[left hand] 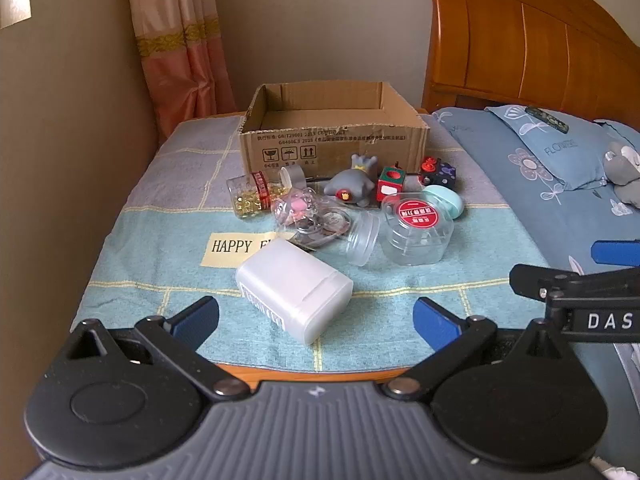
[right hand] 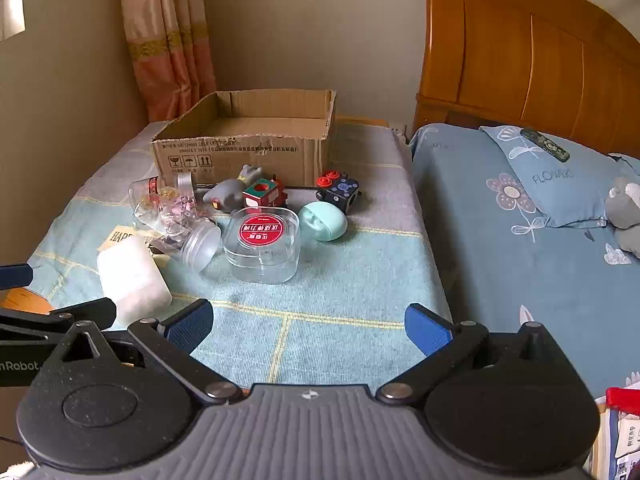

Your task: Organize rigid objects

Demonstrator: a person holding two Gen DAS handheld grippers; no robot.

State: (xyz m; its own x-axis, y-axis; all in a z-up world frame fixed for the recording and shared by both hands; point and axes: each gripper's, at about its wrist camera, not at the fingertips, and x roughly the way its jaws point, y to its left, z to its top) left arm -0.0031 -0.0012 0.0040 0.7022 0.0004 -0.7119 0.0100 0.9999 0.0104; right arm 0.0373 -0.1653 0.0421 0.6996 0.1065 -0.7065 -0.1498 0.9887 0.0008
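Cloth-covered table [left hand: 132, 280], box [left hand: 334, 136] at frame centre. White case [left hand: 294, 290] lies just above left gripper [left hand: 316, 318], jaws released, untouched. Right gripper [right hand: 308, 326] released, empty.

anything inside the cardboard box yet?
The cardboard box shows only bare inner walls and a strip of floor near the back. Its front wall hides the near floor, so something low there cannot be ruled out.
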